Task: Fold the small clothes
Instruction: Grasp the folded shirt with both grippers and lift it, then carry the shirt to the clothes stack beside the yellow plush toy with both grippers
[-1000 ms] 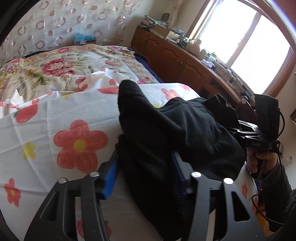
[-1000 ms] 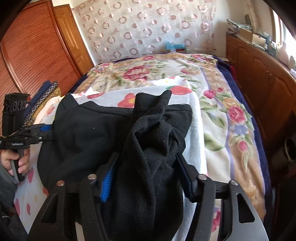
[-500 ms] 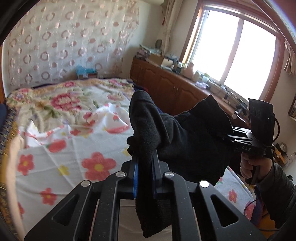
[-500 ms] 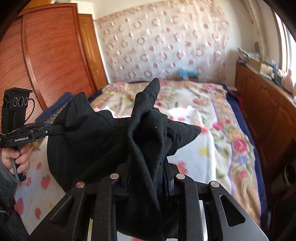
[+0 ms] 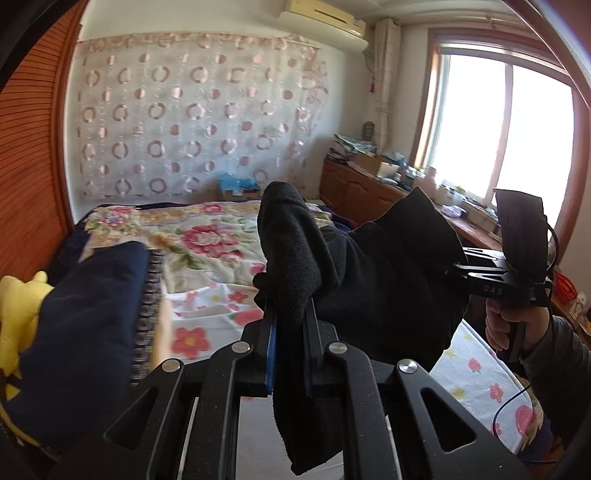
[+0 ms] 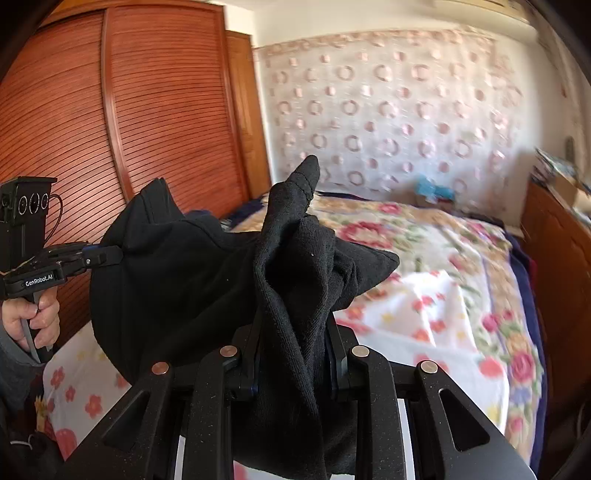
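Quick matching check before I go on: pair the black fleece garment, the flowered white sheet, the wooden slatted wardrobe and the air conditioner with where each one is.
Things:
1. black fleece garment
2. flowered white sheet
3. wooden slatted wardrobe
4. air conditioner

Places:
A. high on the wall
B. spread on the bed
C. clamped between both grippers, off the bed
D. beside the bed, behind the left gripper

Pairs: 1-C, 2-B, 3-D, 4-A

a home bedroom. a bed (image 6: 424,258) under a floral quilt (image 5: 207,236) fills the middle. left of the bed stands a slatted wooden wardrobe (image 6: 110,129); behind it hangs a circle-patterned curtain (image 5: 192,125); right of it a cluttered sideboard (image 5: 369,188) sits under a window (image 5: 498,129), an air conditioner (image 5: 325,18) above.
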Demonstrator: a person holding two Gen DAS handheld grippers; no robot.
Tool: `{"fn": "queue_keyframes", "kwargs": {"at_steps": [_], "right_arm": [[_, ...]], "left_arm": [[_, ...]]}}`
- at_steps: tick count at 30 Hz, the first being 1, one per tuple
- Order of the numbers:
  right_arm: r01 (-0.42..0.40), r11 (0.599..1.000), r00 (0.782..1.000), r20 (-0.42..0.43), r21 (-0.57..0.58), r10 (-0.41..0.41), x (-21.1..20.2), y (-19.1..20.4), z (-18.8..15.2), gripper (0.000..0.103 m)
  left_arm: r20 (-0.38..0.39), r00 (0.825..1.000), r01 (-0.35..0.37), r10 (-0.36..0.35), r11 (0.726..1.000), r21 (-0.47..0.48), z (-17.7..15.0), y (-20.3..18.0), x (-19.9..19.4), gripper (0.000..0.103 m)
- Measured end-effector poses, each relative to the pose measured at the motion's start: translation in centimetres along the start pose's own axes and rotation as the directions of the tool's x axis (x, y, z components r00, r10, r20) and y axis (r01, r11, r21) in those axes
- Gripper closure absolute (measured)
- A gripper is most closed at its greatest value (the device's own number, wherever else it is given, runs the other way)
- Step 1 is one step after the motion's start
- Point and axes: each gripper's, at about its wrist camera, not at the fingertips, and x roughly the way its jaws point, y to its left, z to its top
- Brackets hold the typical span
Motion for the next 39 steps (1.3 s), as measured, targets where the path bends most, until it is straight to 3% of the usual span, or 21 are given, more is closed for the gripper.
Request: {"fn": "queue_keyframes", "kwargs": {"at_steps": [7, 16, 26, 31, 32, 35, 39], "right_arm": [[-0.048, 0.989, 0.999, 0.019, -0.138, 0.051, 6.3, 2.4, 5.9, 0.078], [-0.107, 0.94, 0.994, -0.004, -0.324, 0.112, 14.9, 8.3, 13.7, 0.078], [-0.207, 0.869, 0.976, -0.152, -0.449, 0.154, 28.9, 14.5, 18.0, 0.078], [-0.251, 0.857, 0.965, -0.191, -0.449, 0.182, 35.1, 16.2, 18.9, 0.076], [-0.284, 0.837, 0.958, -0.178, -0.468, 0.225, 35.4, 15.7, 19.2, 0.073], [-0.241, 0.884, 0.967, -0.178, -0.4, 0.183, 36.5, 14.5, 20.3, 0.06], [-0.21, 0.913, 0.977, -0.111, -0.349, 0.182, 36.2, 13.7, 20.5, 0.058]], "left_arm": [[0.07, 0.991, -0.11, 0.115, 0.991, -0.075, 0.0, 5.4, -2.4, 0.091], [0.166, 0.95, -0.227, 0.265, 0.949, -0.219, -2.4, 11.3, -5.6, 0.091], [0.084, 0.928, -0.307, 0.363, 0.874, -0.377, -8.1, 16.7, -5.2, 0.091], [0.044, 0.929, -0.324, 0.367, 0.865, -0.382, -9.9, 17.3, -5.0, 0.091], [0.036, 0.928, -0.33, 0.37, 0.864, -0.381, -10.1, 17.4, -4.8, 0.091], [0.024, 0.926, -0.34, 0.376, 0.863, -0.374, -10.3, 17.3, -4.6, 0.091], [0.026, 0.915, -0.365, 0.402, 0.855, -0.369, -10.3, 17.0, -4.9, 0.091]]}}
